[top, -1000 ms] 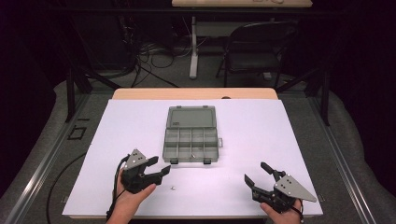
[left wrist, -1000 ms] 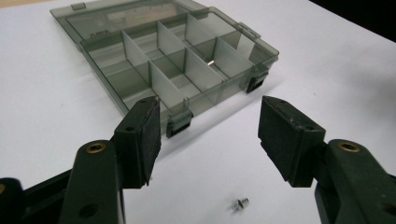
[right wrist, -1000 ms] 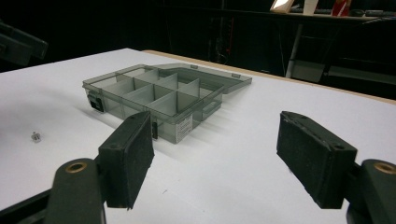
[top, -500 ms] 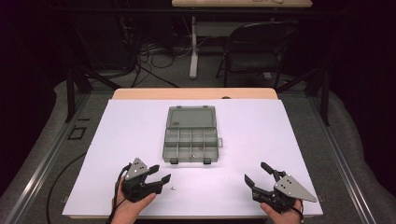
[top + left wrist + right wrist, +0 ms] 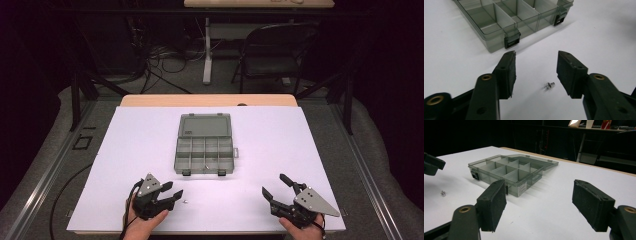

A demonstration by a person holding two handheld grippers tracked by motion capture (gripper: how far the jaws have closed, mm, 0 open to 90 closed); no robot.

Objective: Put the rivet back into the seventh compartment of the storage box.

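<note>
A tiny silver screw point(image 5: 185, 202) lies on the white table point(image 5: 125, 150), near the front edge. My left gripper point(image 5: 173, 190) is low over the table with its tips just short of the screw. In the left gripper view the screw point(image 5: 549, 85) lies between the open jaws of the left gripper point(image 5: 535, 63), nearer the right-hand pad point(image 5: 567, 72), and neither pad touches it. These jaws have just been closing. A grey see-through compartment box point(image 5: 204, 149) lies open mid-table. My right gripper point(image 5: 274, 183) is open and holds nothing, at the front right.
The box lid point(image 5: 205, 125) lies flat behind the compartments, and two latches face the near side. A wooden strip point(image 5: 210, 100) edges the table's far side. A folding chair point(image 5: 277, 50) and cables stand on the floor beyond.
My left gripper has sunk slightly toward the table's front edge and its jaws have narrowed around the screw's spot. The right gripper has stayed still.
</note>
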